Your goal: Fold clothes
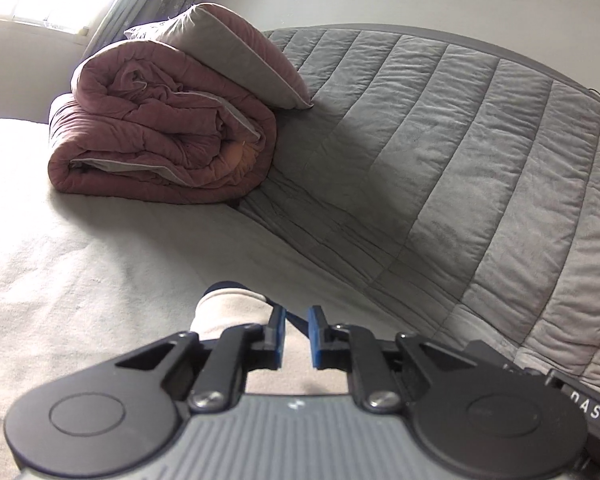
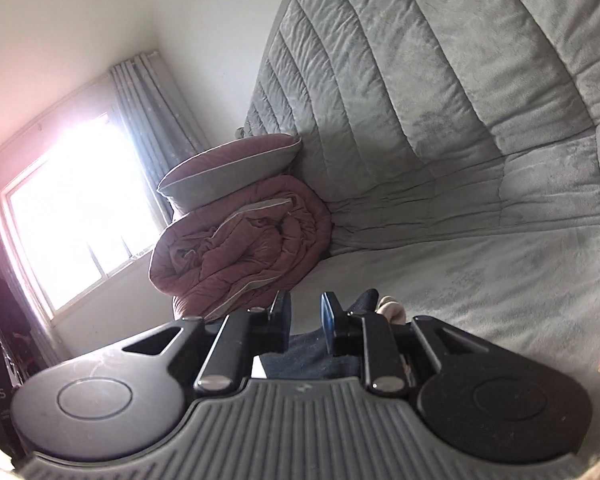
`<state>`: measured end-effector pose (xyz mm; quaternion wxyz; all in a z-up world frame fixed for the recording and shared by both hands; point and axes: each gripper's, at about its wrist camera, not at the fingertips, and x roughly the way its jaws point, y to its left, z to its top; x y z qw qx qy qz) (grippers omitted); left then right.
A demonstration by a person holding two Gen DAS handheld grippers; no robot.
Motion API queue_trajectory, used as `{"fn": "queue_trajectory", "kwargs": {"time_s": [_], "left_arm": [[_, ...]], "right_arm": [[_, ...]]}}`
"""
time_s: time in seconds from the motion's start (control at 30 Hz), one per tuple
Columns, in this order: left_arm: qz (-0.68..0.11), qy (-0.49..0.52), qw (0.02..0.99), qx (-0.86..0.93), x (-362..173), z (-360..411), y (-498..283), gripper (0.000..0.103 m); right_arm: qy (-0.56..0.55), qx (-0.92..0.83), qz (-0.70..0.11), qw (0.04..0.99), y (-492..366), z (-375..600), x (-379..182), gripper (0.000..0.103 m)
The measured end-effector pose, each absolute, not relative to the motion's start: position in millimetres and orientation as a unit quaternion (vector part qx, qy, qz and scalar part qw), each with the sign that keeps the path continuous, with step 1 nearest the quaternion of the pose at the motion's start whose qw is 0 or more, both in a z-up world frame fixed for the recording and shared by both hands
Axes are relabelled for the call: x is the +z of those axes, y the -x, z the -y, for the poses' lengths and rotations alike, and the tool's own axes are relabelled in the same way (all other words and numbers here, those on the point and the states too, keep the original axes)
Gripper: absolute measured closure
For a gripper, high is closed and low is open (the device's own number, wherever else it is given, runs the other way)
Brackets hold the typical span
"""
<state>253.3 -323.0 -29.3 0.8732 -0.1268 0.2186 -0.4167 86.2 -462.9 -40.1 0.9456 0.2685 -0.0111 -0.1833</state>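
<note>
A bedroom seen from two hand-held tools low over a bed; the left tool [image 1: 297,338] has a narrow gap between its blue pads, and a thin dark strip of cloth crosses that gap, though whether the pads pinch it cannot be told; a cream and navy garment [image 1: 226,308] lies bunched on the pale bed sheet [image 1: 80,264] just beyond its left finger. The right tool [image 2: 306,326] stands a little wider, hovering over dark blue fabric [image 2: 308,356] that passes under its fingers; no firm grip shows. The scene fits either gathering an edge to fold or letting go after a fold; any next grasp calls for a clear hem. Behind, a rolled mauve duvet [image 1: 160,140] with a pillow [image 1: 236,52] on top leans on the grey quilted headboard [image 1: 460,140].
</note>
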Motion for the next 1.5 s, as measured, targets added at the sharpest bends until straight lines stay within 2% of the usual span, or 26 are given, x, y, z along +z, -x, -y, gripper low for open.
{"fn": "queue_trajectory", "kwargs": {"time_s": [0.1,0.13,0.2,0.3,0.43,0.5,0.57,0.63,0.7,0.87,1.0,1.07,1.13,1.2,1.27,1.47,1.5], "left_arm": [[-0.239,0.122,0.868,-0.417,-47,326,-252,0.089],[-0.234,0.116,0.872,-0.415,-52,327,-250,0.089],[-0.227,0.108,0.876,-0.411,-56,328,-247,0.089],[-0.239,0.124,0.875,-0.401,-45,323,-244,0.086],[-0.241,0.127,0.891,-0.362,-27,304,-225,0.072],[-0.242,0.118,0.899,-0.346,-21,289,-214,0.070],[-0.251,0.104,0.908,-0.320,-15,272,-203,0.066],[-0.271,0.094,0.914,-0.287,-14,253,-197,0.064],[-0.300,0.087,0.915,-0.256,-15,232,-192,0.061],[-0.336,0.071,0.916,-0.206,-21,190,-176,0.045],[-0.365,0.049,0.910,-0.188,-10,183,-162,0.042],[-0.380,0.038,0.907,-0.179,-4,180,-154,0.040],[-0.394,0.027,0.903,-0.170,1,176,-147,0.035],[-0.404,0.012,0.899,-0.168,10,175,-138,0.032],[-0.404,-0.006,0.898,-0.173,24,180,-128,0.023],[-0.391,-0.042,0.903,-0.174,58,207,-99,0.015],[-0.392,-0.040,0.902,-0.177,62,211,-96,0.015]], "right_arm": [[-0.277,-0.187,-0.051,0.941,-105,463,-48,0.080],[-0.298,-0.187,-0.073,0.933,-110,467,-55,0.083],[-0.310,-0.183,-0.063,0.931,-108,470,-57,0.084],[-0.320,-0.169,-0.050,0.931,-101,470,-51,0.080],[-0.333,-0.148,-0.036,0.931,-94,470,-43,0.079],[-0.330,-0.141,-0.036,0.933,-93,468,-39,0.079],[-0.324,-0.135,-0.036,0.936,-92,466,-35,0.076],[-0.314,-0.129,-0.038,0.940,-92,461,-30,0.065],[-0.302,-0.122,-0.041,0.944,-92,457,-26,0.064],[-0.274,-0.121,-0.059,0.952,-97,443,-15,0.060],[-0.255,-0.146,-0.085,0.952,-99,431,-6,0.057],[-0.238,-0.161,-0.092,0.953,-96,424,0,0.052],[-0.231,-0.176,-0.101,0.952,-92,418,6,0.041],[-0.238,-0.183,-0.126,0.946,-84,415,11,0.040],[-0.245,-0.189,-0.152,0.939,-74,417,23,0.039],[-0.177,-0.230,-0.209,0.934,-44,424,68,0.010],[-0.163,-0.238,-0.218,0.933,-39,425,76,0.003]]}}
